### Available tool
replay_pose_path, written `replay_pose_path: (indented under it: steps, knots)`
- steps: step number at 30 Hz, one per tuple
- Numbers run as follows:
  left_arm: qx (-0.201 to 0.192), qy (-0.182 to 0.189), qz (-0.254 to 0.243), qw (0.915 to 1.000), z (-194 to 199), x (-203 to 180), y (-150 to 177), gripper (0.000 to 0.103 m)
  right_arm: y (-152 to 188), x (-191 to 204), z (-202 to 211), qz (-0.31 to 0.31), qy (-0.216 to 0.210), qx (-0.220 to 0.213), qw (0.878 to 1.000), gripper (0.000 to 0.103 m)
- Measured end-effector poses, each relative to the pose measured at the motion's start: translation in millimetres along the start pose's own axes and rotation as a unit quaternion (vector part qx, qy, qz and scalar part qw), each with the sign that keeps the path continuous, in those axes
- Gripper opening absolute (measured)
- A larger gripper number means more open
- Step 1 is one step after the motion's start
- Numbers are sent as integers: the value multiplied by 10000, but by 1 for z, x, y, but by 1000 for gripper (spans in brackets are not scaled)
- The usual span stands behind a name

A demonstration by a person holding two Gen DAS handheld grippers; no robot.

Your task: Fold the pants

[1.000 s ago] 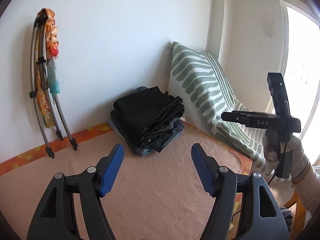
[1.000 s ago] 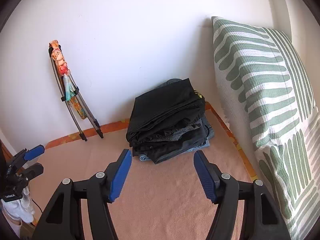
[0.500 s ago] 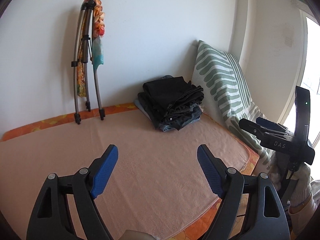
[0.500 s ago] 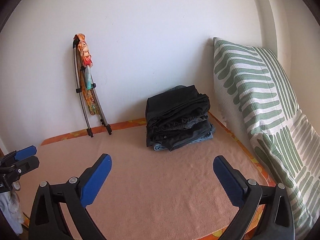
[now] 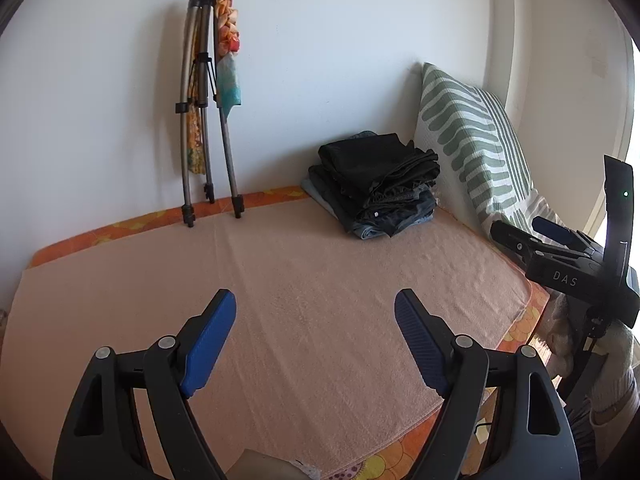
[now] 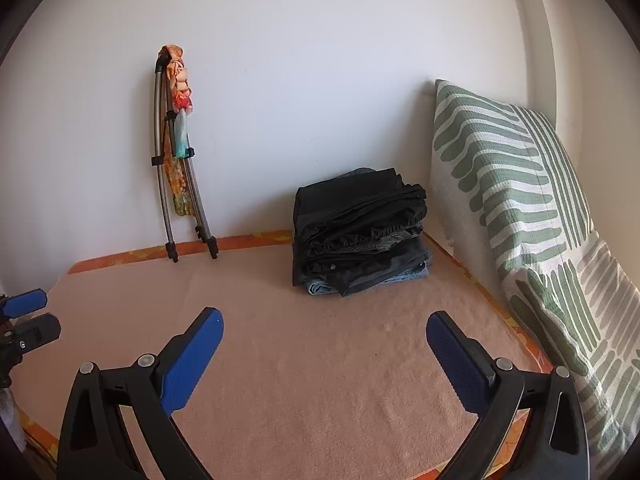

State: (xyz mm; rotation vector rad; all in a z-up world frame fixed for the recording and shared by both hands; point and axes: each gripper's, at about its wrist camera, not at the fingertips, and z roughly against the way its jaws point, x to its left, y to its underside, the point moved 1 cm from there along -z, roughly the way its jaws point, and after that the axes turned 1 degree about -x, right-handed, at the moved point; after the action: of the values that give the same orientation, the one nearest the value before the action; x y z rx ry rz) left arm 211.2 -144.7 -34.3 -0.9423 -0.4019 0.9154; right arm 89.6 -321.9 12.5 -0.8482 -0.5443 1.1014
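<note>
Against the white wall at the far end of the bed [image 6: 320, 380], a stack of folded pants [image 6: 360, 236] sits on the peach towel, just beside the green-striped pillow [image 6: 520, 208]. Left claw [image 5: 316, 332] and right claw [image 6: 324, 354] both hover spread wide over bare towel, nothing between their blue pads. A folded tripod [image 5: 204, 120] leans on the wall.
</note>
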Motion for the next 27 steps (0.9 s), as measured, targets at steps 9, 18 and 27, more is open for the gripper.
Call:
replay_pose_path:
  steps: [9,18,27]
  knots:
    - [90,-14,-62,9999,-6,-7,6,82,3,2,-2,54,-7,57,10000,103]
    - [-23,46,-174,9998,-1,-16,6,82,5,-3,0,-32,-5,63,10000,103]
    - [-68,70,-216,9997,2,-19,5,82,6,-3,-2,-33,7,97,9999,103]
